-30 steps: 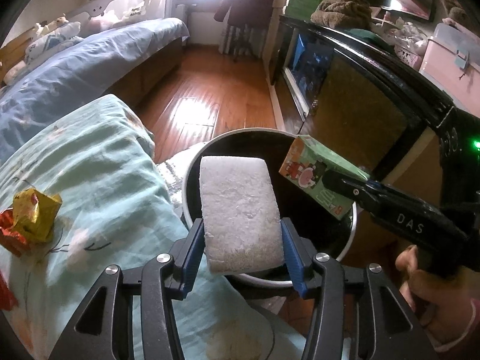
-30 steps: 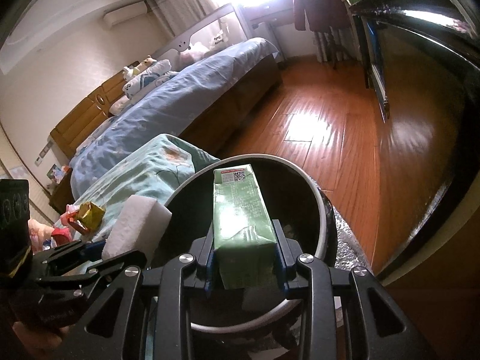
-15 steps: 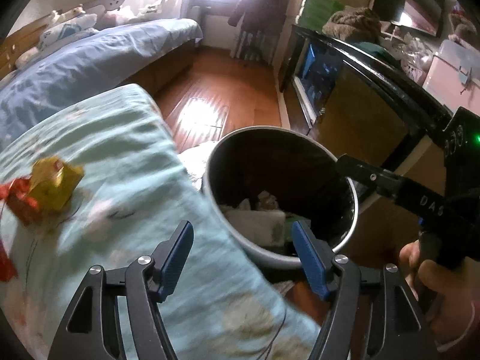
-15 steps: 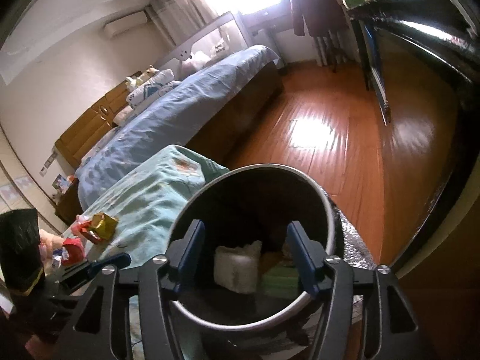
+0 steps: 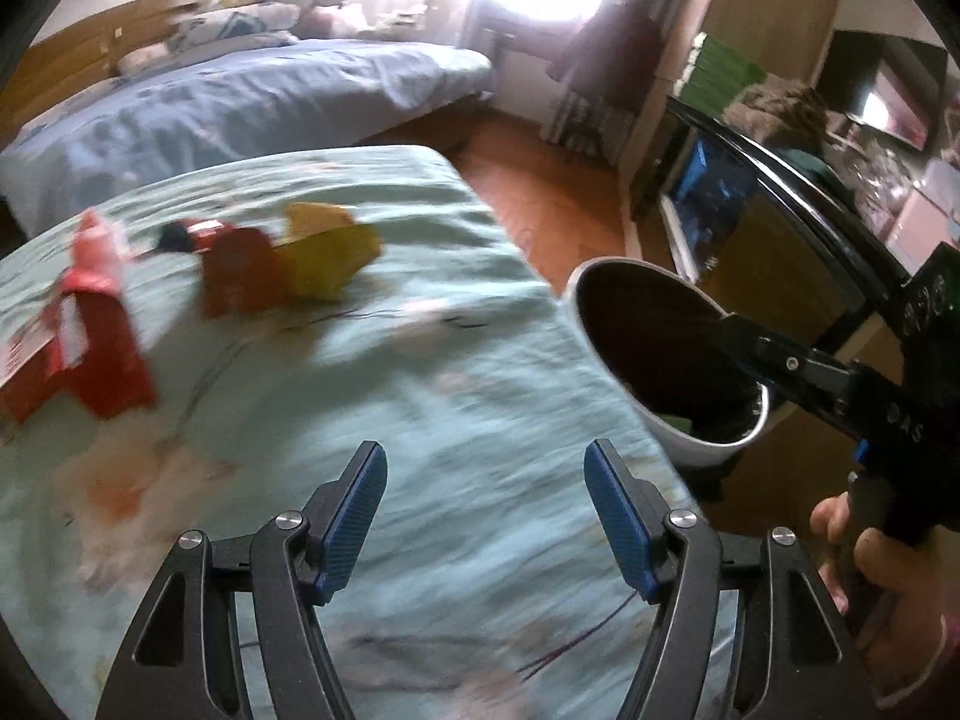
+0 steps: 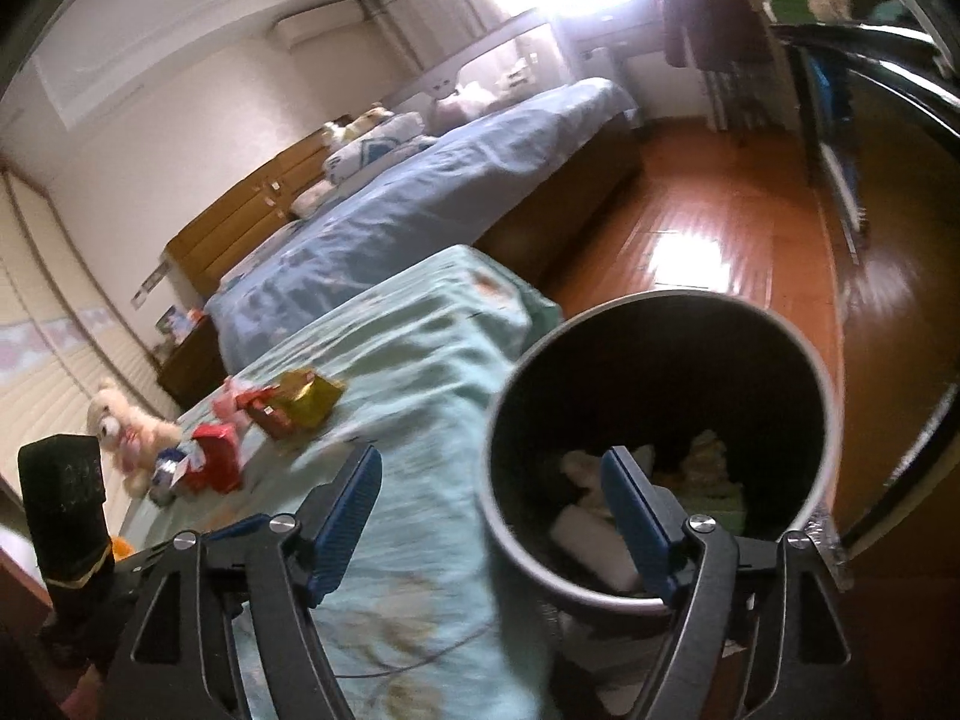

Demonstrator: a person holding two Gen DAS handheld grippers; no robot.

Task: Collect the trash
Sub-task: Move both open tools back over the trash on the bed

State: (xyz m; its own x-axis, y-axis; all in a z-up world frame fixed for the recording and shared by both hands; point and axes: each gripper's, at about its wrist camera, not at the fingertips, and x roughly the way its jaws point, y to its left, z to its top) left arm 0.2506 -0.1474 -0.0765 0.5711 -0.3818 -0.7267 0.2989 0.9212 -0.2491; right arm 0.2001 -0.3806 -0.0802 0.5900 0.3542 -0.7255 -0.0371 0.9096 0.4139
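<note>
The left gripper (image 5: 485, 516) hangs over the light green bed cover (image 5: 372, 396) with its blue pads wide apart and nothing between them. The right gripper (image 6: 491, 516) is opening wider, and it holds nothing too; one pad sits in front of the bin's mouth, the other over the cover. The round bin (image 6: 660, 420) stands on the wood floor just beside the cover, and it has trash inside (a white block, some crumpled bits, something green). More trash lies on the cover: a yellow wrapper (image 5: 330, 258) touching a dark red one (image 5: 240, 276), and a red box (image 5: 90, 348) nearby. A hand (image 5: 888, 576) holds the right gripper's handle.
</note>
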